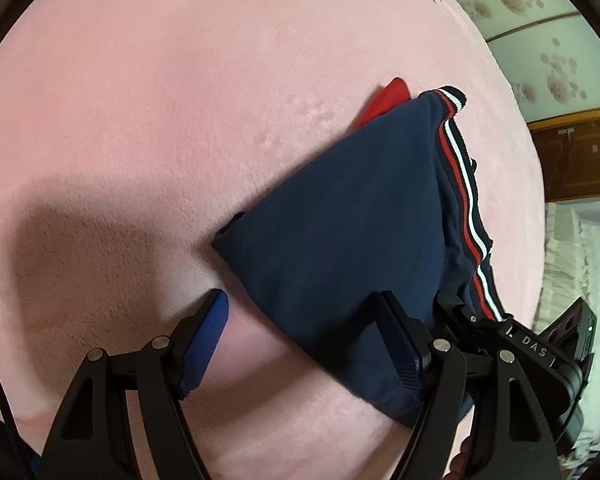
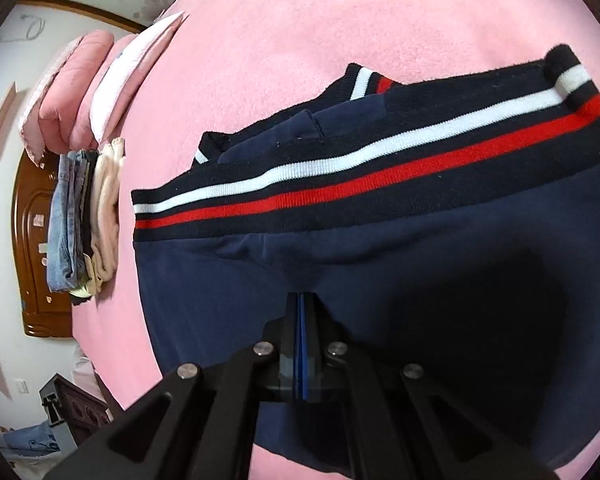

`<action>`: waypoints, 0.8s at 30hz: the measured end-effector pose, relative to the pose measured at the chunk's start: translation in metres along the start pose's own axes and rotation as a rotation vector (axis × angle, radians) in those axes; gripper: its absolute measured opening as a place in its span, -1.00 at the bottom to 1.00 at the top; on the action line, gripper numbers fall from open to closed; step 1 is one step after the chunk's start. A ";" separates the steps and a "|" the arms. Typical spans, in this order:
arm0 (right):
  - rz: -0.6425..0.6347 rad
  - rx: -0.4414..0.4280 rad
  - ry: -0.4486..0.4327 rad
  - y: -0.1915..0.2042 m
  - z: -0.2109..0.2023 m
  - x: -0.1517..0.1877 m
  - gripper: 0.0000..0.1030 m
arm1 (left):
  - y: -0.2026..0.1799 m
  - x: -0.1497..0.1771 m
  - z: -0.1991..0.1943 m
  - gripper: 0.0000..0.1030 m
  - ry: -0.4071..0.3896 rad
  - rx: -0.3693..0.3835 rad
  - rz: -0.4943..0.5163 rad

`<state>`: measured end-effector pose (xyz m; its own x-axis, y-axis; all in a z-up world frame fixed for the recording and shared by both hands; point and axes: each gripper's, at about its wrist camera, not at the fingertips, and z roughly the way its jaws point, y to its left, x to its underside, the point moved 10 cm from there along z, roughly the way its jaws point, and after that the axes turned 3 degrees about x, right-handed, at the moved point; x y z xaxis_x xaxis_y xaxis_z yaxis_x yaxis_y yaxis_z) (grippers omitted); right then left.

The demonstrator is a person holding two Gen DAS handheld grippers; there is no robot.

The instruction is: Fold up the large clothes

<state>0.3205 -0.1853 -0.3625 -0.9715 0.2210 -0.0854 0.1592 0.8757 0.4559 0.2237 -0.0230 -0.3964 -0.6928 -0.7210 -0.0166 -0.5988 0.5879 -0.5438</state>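
Observation:
A navy garment (image 1: 340, 216) with a red and white striped band (image 1: 464, 200) lies folded on the pink bed cover (image 1: 160, 100); a red part (image 1: 388, 98) shows at its far end. My left gripper (image 1: 300, 312) is open, its fingers astride the garment's near corner. The right gripper shows at the right of the left wrist view (image 1: 460, 312), at the garment's near edge. In the right wrist view the garment (image 2: 340, 260) fills the middle, its striped band (image 2: 360, 176) across it. My right gripper (image 2: 301, 300) is shut on a pinch of the navy cloth.
A stack of folded clothes (image 2: 84, 216) and pink pillows (image 2: 80, 80) lie at the left of the bed. A wooden headboard (image 2: 32, 248) stands behind them. The bed edge and a wooden frame (image 1: 572, 152) are at the right, with a floral wall (image 1: 520, 0) behind.

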 end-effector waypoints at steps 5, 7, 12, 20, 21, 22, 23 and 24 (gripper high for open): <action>0.047 0.003 -0.002 -0.001 0.005 0.000 -1.00 | 0.013 -0.015 0.001 0.13 -0.079 0.137 -0.118; 0.047 -0.006 -0.002 -0.001 0.004 -0.001 -1.00 | 0.008 -0.021 -0.001 -0.62 -0.127 0.178 -0.118; 0.038 -0.056 0.012 -0.004 0.002 -0.001 -1.00 | -0.029 -0.016 -0.020 -0.77 -0.190 0.175 0.043; 0.079 -0.113 0.015 -0.011 -0.008 -0.002 -1.00 | -0.149 0.032 -0.057 -0.86 -0.114 0.338 0.501; 0.080 -0.111 0.008 -0.013 -0.011 -0.003 -1.00 | -0.159 0.040 -0.057 -0.86 -0.103 0.337 0.560; 0.077 -0.087 -0.011 -0.018 -0.016 -0.006 -1.00 | -0.172 0.051 -0.057 -0.86 -0.089 0.337 0.636; 0.071 -0.064 -0.022 -0.024 -0.020 -0.008 -1.00 | -0.180 0.058 -0.058 -0.86 -0.077 0.341 0.682; 0.061 -0.021 -0.037 -0.035 -0.025 -0.012 -1.00 | -0.192 0.072 -0.054 -0.86 -0.053 0.349 0.744</action>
<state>0.3222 -0.2293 -0.3549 -0.9529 0.2898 -0.0899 0.2136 0.8510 0.4798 0.2673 -0.1682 -0.2475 -0.8342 -0.2094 -0.5101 0.1746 0.7772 -0.6045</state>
